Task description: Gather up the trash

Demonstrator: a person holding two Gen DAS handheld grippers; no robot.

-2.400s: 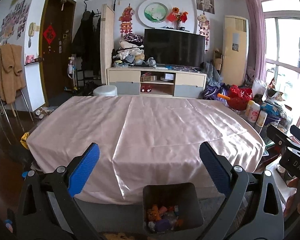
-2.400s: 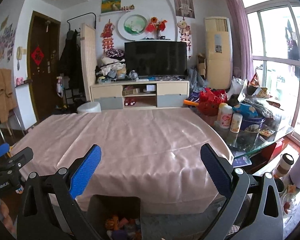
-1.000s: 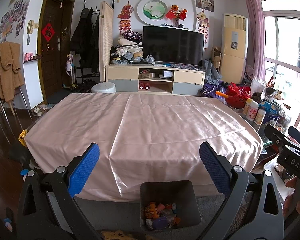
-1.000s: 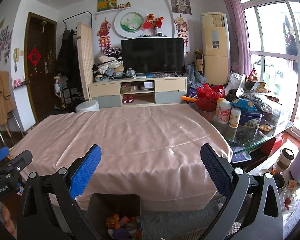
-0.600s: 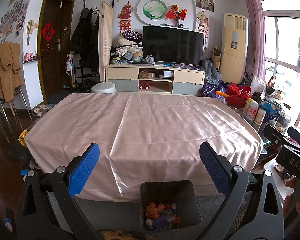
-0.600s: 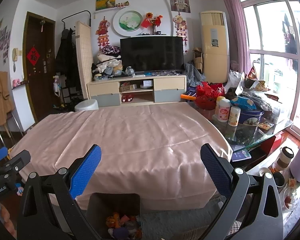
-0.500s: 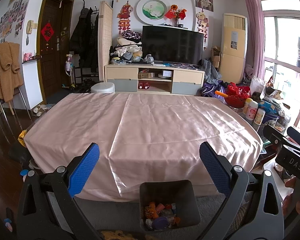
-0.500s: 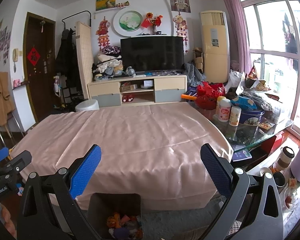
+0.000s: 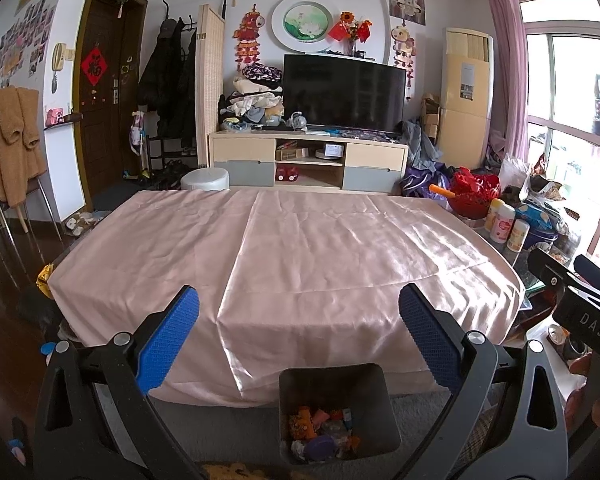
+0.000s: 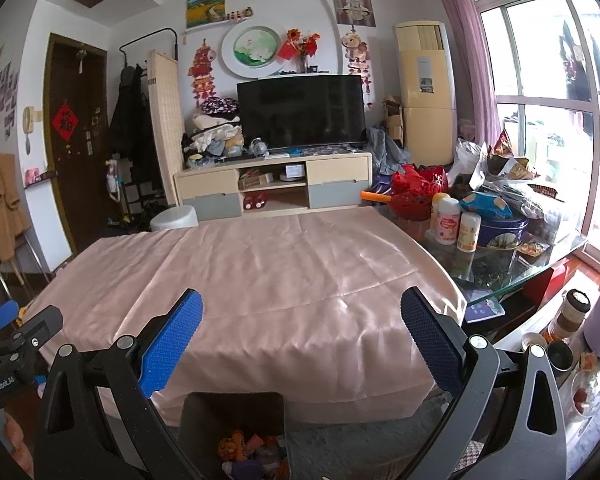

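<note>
A wide counter (image 9: 300,248) covered by a smooth pink cloth (image 10: 268,280) fills the space ahead of both pairs of fingers, its top bare. Beyond its far edge stands a television (image 9: 343,94) on a low cabinet (image 9: 308,160). A glass side table (image 10: 500,264), to the right of the right fingers, carries bottles (image 10: 446,218) and a blue tin (image 10: 500,228).

Below and between the left fingers, on the floor against the counter's near edge, stands a dark grey bin (image 9: 338,412) with colourful trash (image 9: 320,430) at its bottom. In the right wrist view the same bin (image 10: 232,412) lies low, just inside the left finger.

The left gripper (image 9: 298,328) has its blue-padded fingers (image 9: 168,336) spread wide and holds nothing. The right gripper (image 10: 300,328) is likewise spread wide, its fingers (image 10: 430,340) holding nothing.
</note>
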